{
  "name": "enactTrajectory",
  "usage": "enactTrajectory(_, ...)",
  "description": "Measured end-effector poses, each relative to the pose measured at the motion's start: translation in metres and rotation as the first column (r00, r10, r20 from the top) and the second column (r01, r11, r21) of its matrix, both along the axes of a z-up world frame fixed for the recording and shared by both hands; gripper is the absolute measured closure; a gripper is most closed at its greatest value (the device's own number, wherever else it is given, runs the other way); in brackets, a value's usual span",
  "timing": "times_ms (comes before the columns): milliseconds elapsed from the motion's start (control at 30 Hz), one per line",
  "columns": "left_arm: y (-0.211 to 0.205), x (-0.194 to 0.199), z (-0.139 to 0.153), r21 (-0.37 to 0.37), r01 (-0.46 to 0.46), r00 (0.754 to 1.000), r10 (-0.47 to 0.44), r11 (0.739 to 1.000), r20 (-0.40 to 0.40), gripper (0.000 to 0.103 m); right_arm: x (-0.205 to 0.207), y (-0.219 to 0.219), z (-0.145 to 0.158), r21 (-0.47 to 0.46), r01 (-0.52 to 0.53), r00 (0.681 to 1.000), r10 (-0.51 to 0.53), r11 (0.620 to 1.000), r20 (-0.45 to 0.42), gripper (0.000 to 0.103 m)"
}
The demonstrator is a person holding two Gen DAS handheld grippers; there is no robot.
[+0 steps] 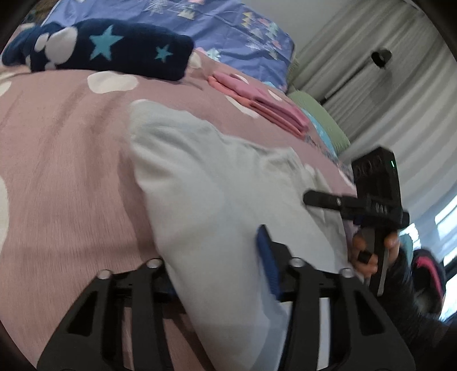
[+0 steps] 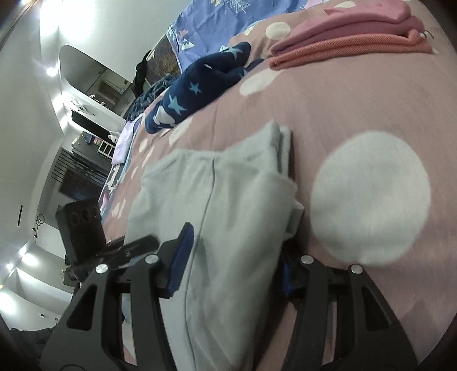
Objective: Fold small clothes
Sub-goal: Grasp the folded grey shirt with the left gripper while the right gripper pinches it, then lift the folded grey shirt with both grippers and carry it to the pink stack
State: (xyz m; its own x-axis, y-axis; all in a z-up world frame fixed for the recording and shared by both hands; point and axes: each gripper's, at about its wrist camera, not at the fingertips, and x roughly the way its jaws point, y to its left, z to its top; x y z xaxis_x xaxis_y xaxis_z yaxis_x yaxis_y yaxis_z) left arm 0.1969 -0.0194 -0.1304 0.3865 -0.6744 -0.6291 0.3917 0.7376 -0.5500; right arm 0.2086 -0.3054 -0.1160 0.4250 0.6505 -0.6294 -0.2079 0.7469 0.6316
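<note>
A pale grey folded garment (image 1: 205,177) (image 2: 228,199) lies on a pink bedspread with white dots (image 1: 57,157) (image 2: 357,100). My left gripper (image 1: 217,271) holds the garment's near end: the blue right pad (image 1: 268,256) presses on the cloth, while the left pad is hidden behind the fold. My right gripper (image 2: 234,265) is shut on the same garment from the other side, its left pad (image 2: 182,256) against the cloth and its right one tucked under a fold. In the left wrist view a black finger (image 1: 322,199) of the right gripper rests on the garment.
A stack of folded pink clothes (image 1: 265,105) (image 2: 351,37) and a navy garment with stars (image 1: 114,48) (image 2: 200,85) lie farther back on the bed. Behind them is a blue patterned sheet (image 1: 214,25). Pale curtains (image 1: 371,85) hang at the right.
</note>
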Motion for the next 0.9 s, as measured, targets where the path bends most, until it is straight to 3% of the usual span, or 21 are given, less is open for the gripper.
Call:
enactTrajectory(33,-0.001,0.006,-0.001,-0.001,-0.006,1.0,0.006,1.0,-0.003,0.075,0.001,0.001,0.001,-0.007,0.008,1.0,-0.008,1.0,0.005,0.053)
enactTrajectory(100,-0.004,0.009,0.001,-0.001,-0.001,1.0,0.001,1.0,0.007,0.082,0.0,-0.001,0.002,-0.04,0.048,0.999,-0.048,0.998,0.013,0.08)
enactTrajectory(167,-0.009,0.005,0.01,0.034,0.01,0.998,-0.012,0.999,0.057,0.085,-0.005,-0.004,0.009,0.0,0.065,0.997,-0.065,0.998,0.036,0.087)
enactTrajectory(333,-0.018,-0.015,0.049,0.102,0.03,0.975,-0.052,0.994,0.216,0.086,-0.035,0.009,0.056,-0.073,0.095,0.974,-0.077,0.993,0.212,0.088)
enactTrajectory(467,-0.022,-0.03,0.092,0.117,0.033,0.937,-0.072,0.993,0.341,0.086,-0.065,0.01,0.1,-0.079,0.132,0.935,-0.097,0.988,0.341,0.089)
enactTrajectory(667,-0.041,-0.05,0.151,0.135,0.026,0.861,-0.091,0.99,0.5,0.086,-0.104,0.002,0.156,-0.09,0.204,0.864,-0.136,0.975,0.485,0.089)
enactTrajectory(900,-0.087,-0.05,0.202,0.234,-0.006,0.75,-0.15,0.972,0.644,0.086,-0.125,-0.003,0.214,-0.213,0.389,0.755,-0.177,0.896,0.632,0.089)
